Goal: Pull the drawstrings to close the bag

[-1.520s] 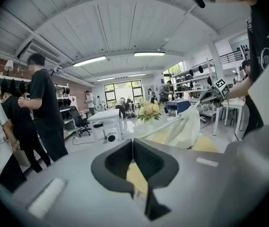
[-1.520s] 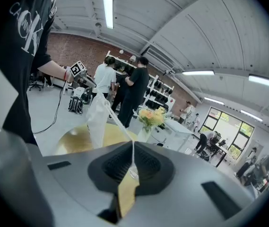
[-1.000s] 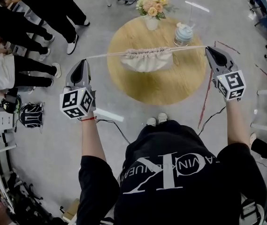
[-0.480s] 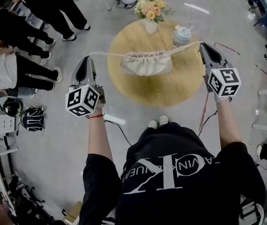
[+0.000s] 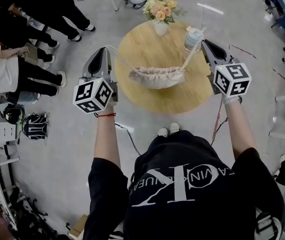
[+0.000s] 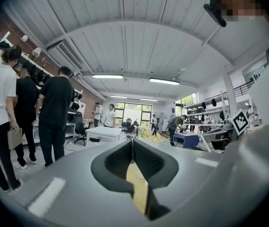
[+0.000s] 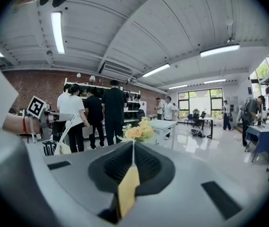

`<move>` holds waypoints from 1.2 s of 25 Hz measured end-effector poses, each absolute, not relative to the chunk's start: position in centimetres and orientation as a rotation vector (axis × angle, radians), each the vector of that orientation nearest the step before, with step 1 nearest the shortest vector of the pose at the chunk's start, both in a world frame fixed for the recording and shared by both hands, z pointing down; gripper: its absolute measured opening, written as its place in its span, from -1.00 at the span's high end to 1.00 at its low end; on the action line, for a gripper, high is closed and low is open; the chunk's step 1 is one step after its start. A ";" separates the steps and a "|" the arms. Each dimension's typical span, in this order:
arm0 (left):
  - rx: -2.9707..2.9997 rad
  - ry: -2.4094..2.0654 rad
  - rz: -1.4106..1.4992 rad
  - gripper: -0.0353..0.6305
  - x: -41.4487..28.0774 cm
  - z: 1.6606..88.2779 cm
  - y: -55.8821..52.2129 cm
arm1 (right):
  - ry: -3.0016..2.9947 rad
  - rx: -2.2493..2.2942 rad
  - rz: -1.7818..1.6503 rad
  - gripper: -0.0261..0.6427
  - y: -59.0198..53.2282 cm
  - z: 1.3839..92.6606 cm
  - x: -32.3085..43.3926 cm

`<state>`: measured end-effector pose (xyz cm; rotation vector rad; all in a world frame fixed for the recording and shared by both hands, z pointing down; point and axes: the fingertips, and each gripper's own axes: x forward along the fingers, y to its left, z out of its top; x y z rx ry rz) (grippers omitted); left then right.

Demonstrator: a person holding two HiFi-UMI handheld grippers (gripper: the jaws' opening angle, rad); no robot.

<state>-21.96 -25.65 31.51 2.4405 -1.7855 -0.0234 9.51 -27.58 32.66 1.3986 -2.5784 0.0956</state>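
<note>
A cream drawstring bag [image 5: 157,77] with a tightly gathered mouth hangs over the round wooden table [image 5: 132,41]. One drawstring [image 5: 119,58] runs from the bag's left end up to my left gripper [image 5: 105,49], which is shut on it. The other drawstring [image 5: 191,54] climbs from the right end to my right gripper [image 5: 203,41], also shut on it. In the left gripper view the jaws [image 6: 133,142] meet on a cream strip [image 6: 137,186]. The right gripper view shows the same: jaws [image 7: 133,144] pinching a cream strip [image 7: 126,189].
A vase of flowers [image 5: 161,8] and a lidded cup [image 5: 194,36] stand at the table's far side. Several people [image 5: 17,39] stand at the left, with a backpack [image 5: 34,126] and a cable [image 5: 124,136] on the floor.
Both grippers have moved inward toward each other and further forward. The drawstrings, stretched nearly level before, now slant down to the bag, which sits lower and more bunched.
</note>
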 end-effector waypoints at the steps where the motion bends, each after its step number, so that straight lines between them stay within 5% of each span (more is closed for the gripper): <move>1: 2.451 -1.771 -0.012 0.83 -21.5 31.4 -26.0 | -2.582 1.385 0.104 0.87 -27.8 32.7 9.1; 20: 2.682 -1.853 -0.219 0.83 -19.2 19.6 -32.1 | -2.818 1.511 -0.197 0.87 -34.0 19.0 7.2; 30: 2.575 -1.607 -0.045 0.83 -17.1 35.0 -25.1 | -2.726 1.315 0.078 0.87 -27.2 33.7 7.2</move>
